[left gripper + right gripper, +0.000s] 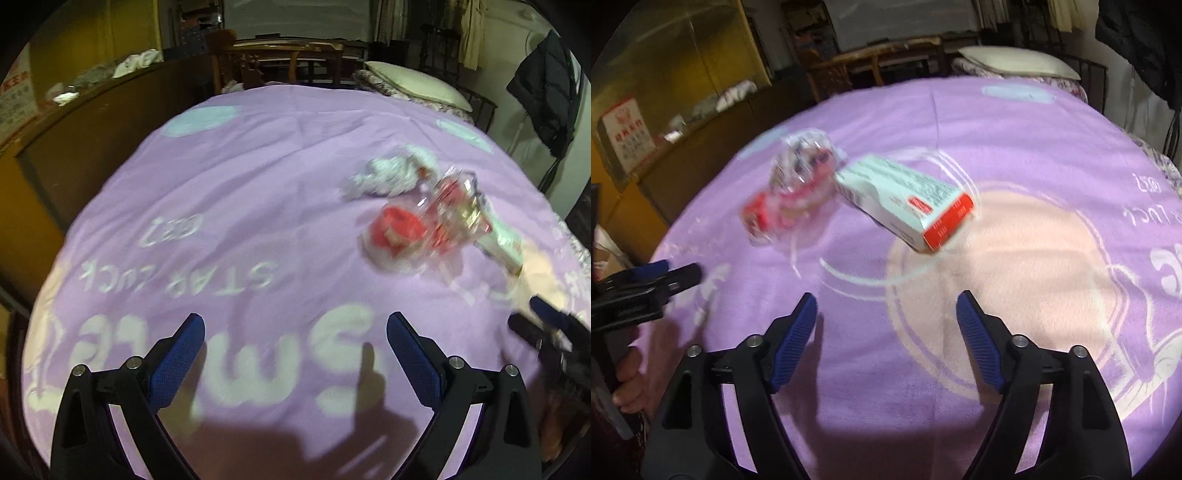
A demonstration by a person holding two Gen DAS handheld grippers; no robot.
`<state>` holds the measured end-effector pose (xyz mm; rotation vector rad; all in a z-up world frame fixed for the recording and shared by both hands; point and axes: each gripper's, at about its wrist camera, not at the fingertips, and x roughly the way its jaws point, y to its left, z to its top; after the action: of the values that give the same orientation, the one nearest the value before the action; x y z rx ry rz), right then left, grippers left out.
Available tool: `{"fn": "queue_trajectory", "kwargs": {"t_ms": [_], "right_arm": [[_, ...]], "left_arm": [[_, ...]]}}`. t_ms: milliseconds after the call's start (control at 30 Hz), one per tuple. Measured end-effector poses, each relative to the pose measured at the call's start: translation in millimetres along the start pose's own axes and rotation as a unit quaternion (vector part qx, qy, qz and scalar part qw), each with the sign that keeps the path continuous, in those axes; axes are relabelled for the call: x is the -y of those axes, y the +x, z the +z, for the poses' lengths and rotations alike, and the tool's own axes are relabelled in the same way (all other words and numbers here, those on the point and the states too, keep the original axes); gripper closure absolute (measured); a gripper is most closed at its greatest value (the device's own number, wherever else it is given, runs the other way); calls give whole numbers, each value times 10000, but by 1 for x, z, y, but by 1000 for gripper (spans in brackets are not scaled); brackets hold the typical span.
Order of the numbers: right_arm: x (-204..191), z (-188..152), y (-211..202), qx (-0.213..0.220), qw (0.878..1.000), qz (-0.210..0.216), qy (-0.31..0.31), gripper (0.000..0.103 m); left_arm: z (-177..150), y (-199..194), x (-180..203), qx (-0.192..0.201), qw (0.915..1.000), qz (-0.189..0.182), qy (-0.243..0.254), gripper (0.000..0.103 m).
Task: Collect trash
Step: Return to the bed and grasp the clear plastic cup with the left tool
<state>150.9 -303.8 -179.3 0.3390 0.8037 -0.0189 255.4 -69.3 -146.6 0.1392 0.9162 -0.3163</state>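
Both hand-held grippers – L (295,354), R (886,332) – spread wide, above blanket (997,129).

Home bedroom, purple blanket (258,177) over bed, pillow (417,86), wooden chairs (280,62), hanging jacket (546,99)

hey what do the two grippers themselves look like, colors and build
Both match: the left gripper and right gripper have black, angular plastic arms with silver round bolts at the joints. Each finger ends in a blue, finely ribbed pad. No cables or readable markings show.
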Motion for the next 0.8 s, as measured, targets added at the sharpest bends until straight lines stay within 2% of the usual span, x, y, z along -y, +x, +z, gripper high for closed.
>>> {"fn": "queue_trajectory", "kwargs": {"t_ms": [167,267,333,400,467,633,800], "right_arm": [[25,-1,-10,318,9969,328,635,23],[39,-1,-10,396,9925,476,1050,23],[41,-1,-7,356,9918,522,1107,23],[40,0,-7,362,9922,512,1079,23],[39,0,-6,357,9924,520,1061,23],[40,-1,-6,351,9925,533,1047,22],[40,1,-5,327,9930,521,1003,20]], "left_arm": [[25,18,35,61,9986,-418,318,6],[37,32,51,102,9980,-364,507,6],[42,47,54,23,9982,-268,528,6],[45,60,49,-56,9988,-6,491,6],[44,65,39,-125,9993,83,346,5],[32,56,-2,-136,9997,64,-174,6],[33,60,5,-77,9999,66,0,6]]}}
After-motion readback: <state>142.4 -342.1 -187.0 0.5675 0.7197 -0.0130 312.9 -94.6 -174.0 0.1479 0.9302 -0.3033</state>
